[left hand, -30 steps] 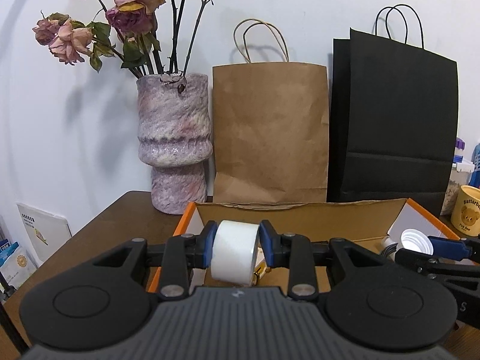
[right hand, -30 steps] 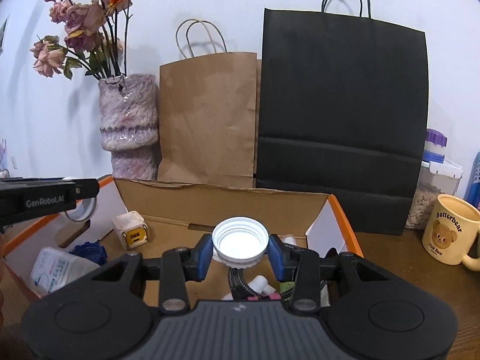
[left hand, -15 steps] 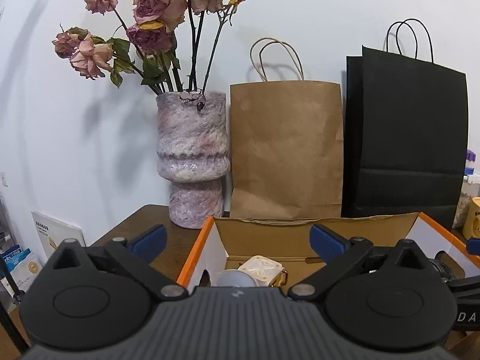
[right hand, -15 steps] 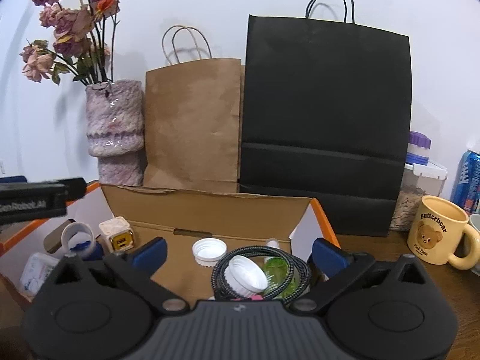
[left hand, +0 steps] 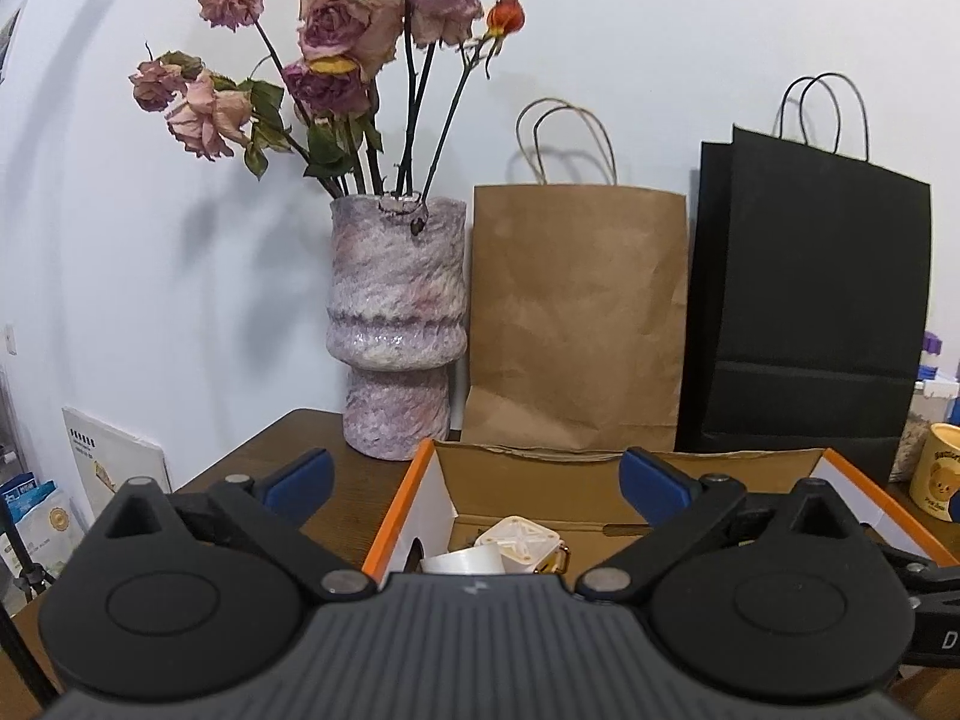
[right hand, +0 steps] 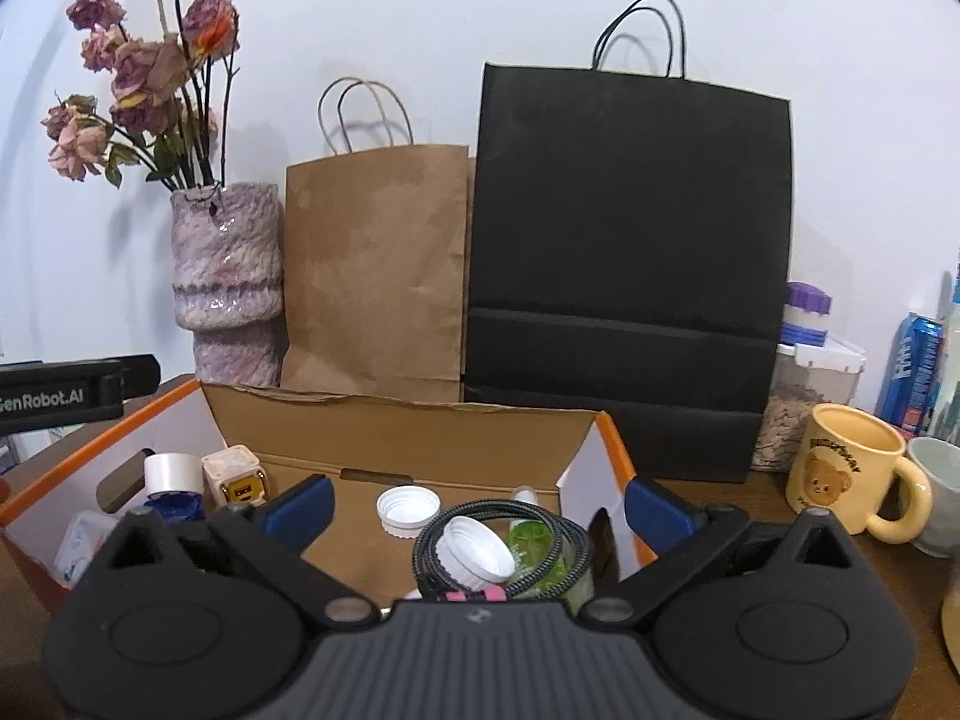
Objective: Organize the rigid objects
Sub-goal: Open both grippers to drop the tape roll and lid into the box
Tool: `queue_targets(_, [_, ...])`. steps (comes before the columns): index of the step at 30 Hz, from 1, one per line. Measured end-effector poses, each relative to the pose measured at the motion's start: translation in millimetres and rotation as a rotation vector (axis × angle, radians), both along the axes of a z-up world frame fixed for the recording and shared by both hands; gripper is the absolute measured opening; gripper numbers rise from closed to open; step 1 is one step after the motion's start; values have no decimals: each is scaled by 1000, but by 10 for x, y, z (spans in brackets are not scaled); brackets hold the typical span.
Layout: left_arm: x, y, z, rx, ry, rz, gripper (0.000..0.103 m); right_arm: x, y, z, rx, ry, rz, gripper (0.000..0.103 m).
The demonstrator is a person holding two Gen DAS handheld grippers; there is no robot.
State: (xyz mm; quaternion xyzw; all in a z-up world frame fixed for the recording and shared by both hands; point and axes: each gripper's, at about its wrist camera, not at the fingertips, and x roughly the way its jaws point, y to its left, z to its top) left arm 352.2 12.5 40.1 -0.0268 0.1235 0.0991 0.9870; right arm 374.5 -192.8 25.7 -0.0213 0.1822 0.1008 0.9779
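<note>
Both grippers hang over an open cardboard box [right hand: 420, 426] with orange edges that sits on a brown table [left hand: 282, 450]. The left gripper [left hand: 474, 480] has its jaws spread as wide as they go, with nothing between the blue pads. Below it, near the box's left wall, a white roll of tape [left hand: 462, 558] lies just beside a cream cube [left hand: 522, 543].

The right gripper [right hand: 477, 498] is equally wide open and empty. Under it, toward the box's right end, a white cap [right hand: 474, 549] rests on a coiled cable [right hand: 540, 531], and another white cap [right hand: 408, 507] lies on the box floor just behind.

Along the table's back edge stand a vase [left hand: 396, 324], a brown bag [left hand: 579, 312] and a black bag [right hand: 624, 264]; a yellow mug [right hand: 852, 474] sits right of the box.
</note>
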Motion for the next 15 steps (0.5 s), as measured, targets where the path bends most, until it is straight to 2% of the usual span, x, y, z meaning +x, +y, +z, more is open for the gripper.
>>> queue_targets(15, [-739,-40,67,25,-12,-41,103,-770,-270,122,-12,-16,-10,103])
